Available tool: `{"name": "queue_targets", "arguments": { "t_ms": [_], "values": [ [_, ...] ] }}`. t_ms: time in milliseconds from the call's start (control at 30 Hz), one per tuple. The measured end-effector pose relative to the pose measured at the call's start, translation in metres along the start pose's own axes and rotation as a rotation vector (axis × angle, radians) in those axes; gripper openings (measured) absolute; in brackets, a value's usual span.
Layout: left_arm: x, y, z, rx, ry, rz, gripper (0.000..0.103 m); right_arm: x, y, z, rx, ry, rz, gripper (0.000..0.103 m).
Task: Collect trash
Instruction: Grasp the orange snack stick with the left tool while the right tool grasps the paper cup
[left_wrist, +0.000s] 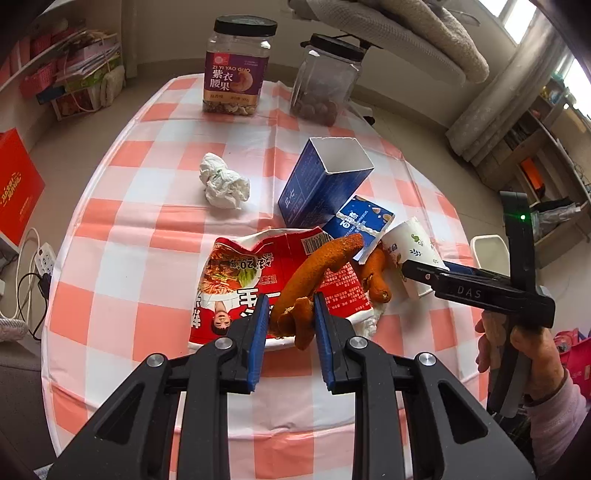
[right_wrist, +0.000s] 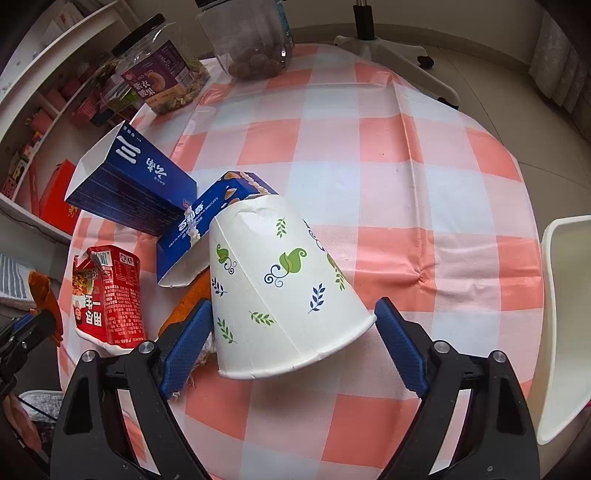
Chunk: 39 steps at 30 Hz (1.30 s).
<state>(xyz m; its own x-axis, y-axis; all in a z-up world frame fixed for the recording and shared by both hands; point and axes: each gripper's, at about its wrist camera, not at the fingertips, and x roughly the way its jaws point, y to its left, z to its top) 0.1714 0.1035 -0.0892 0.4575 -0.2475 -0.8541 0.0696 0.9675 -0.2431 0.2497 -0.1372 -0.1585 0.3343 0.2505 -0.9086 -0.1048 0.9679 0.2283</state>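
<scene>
My left gripper (left_wrist: 290, 312) is shut on a long orange peel (left_wrist: 317, 266) and holds it above a red noodle cup (left_wrist: 258, 280) lying on the checked table (left_wrist: 147, 258). My right gripper (right_wrist: 293, 321) is open around an overturned white paper cup (right_wrist: 280, 284) with leaf prints, its pads (right_wrist: 188, 339) beside the rim; the cup also shows in the left wrist view (left_wrist: 410, 251). A second peel (left_wrist: 376, 275) lies by the cup. A crumpled tissue (left_wrist: 223, 181), a tall blue carton (left_wrist: 325, 181) and a small blue biscuit box (left_wrist: 364, 221) lie close by.
Two clear jars stand at the table's far edge: a nut jar (left_wrist: 236, 66) and a jar of brown balls (left_wrist: 325, 81). A white bin (right_wrist: 561, 325) stands at the table's right side. Shelves and a red box (left_wrist: 14, 184) are beyond the table.
</scene>
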Motion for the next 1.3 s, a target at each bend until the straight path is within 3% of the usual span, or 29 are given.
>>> {"name": "queue_targets", "arguments": {
  "t_ms": [200,467,967,1100,1300],
  "values": [
    [-0.005,0.010,-0.002,-0.061,-0.023,0.010,0.025,-0.006,0.010,-0.004,-0.040,-0.044,-0.041,0.075],
    [-0.019,0.017,-0.001,-0.116,-0.099,0.057,0.025,-0.036,0.020,-0.004,-0.065,-0.138,-0.014,0.068],
    [-0.046,-0.020,0.004,-0.086,-0.358,0.252,0.026,-0.127,0.056,-0.018,-0.215,-0.566,-0.020,0.070],
    [-0.046,-0.031,0.004,-0.079,-0.394,0.281,0.026,-0.136,0.053,-0.020,-0.213,-0.600,-0.029,0.071],
    [-0.045,-0.046,0.008,-0.077,-0.404,0.252,0.025,-0.140,0.049,-0.024,-0.218,-0.609,-0.043,0.071]
  ]
}}
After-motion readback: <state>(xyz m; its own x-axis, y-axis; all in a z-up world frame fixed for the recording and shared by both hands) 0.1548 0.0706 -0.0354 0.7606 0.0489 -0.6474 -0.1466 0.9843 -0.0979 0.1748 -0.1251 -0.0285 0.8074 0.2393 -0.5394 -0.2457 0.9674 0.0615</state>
